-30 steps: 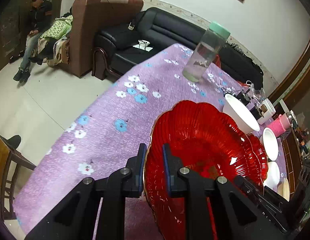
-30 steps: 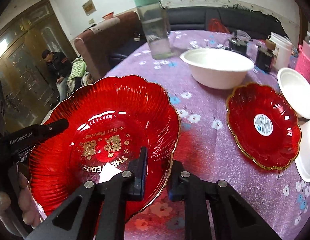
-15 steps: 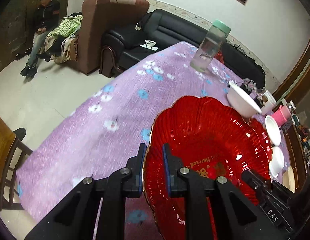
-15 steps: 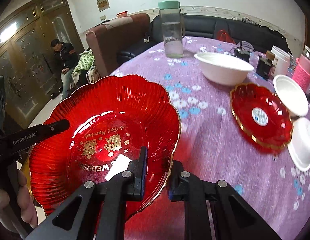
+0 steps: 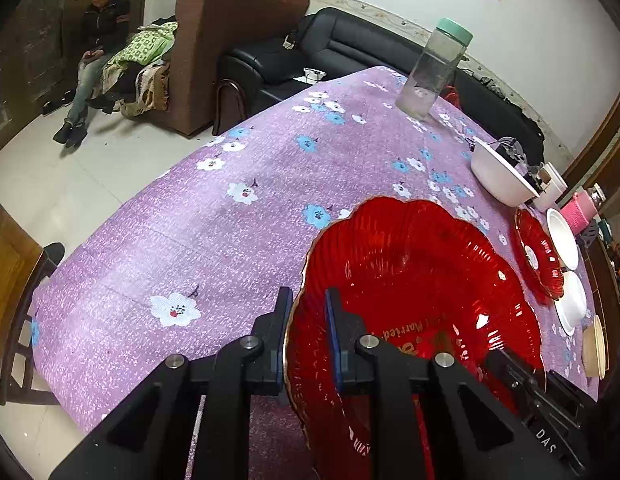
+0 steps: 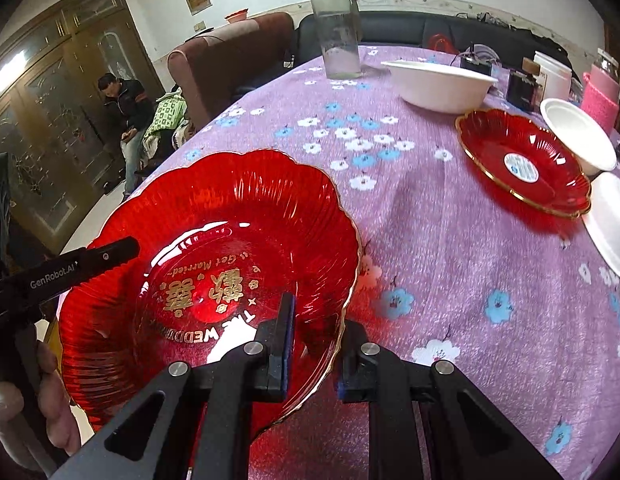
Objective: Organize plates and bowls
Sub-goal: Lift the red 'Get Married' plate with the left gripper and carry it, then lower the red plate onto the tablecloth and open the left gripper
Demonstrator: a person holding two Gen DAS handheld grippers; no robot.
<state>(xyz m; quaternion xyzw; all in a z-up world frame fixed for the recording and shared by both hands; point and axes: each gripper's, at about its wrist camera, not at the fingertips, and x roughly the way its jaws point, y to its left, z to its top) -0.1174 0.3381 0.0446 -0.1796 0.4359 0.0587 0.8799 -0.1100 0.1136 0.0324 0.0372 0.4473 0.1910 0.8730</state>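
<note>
A large red scalloped plate (image 5: 413,292) with gold lettering is held between both grippers above the purple flowered table. My left gripper (image 5: 308,336) is shut on its left rim. My right gripper (image 6: 315,344) is shut on its near right rim (image 6: 341,320); the plate (image 6: 214,264) fills the lower left of the right wrist view. A smaller red plate (image 6: 525,164) lies on the table at the right, also seen in the left wrist view (image 5: 537,256). A big white bowl (image 6: 441,84) stands behind it. Small white bowls (image 6: 577,132) lie beside it.
A clear jar with a green lid (image 6: 335,28) stands at the table's far side. Cups, a pink holder (image 6: 601,96) and small dark items crowd the far right. The table edge (image 5: 122,216) drops to the floor at left. A wooden chair (image 5: 10,292) stands near.
Both grippers have carried the large red plate back toward the near edge of the table, away from the jar and the bowls. Both stay shut on its rim.
</note>
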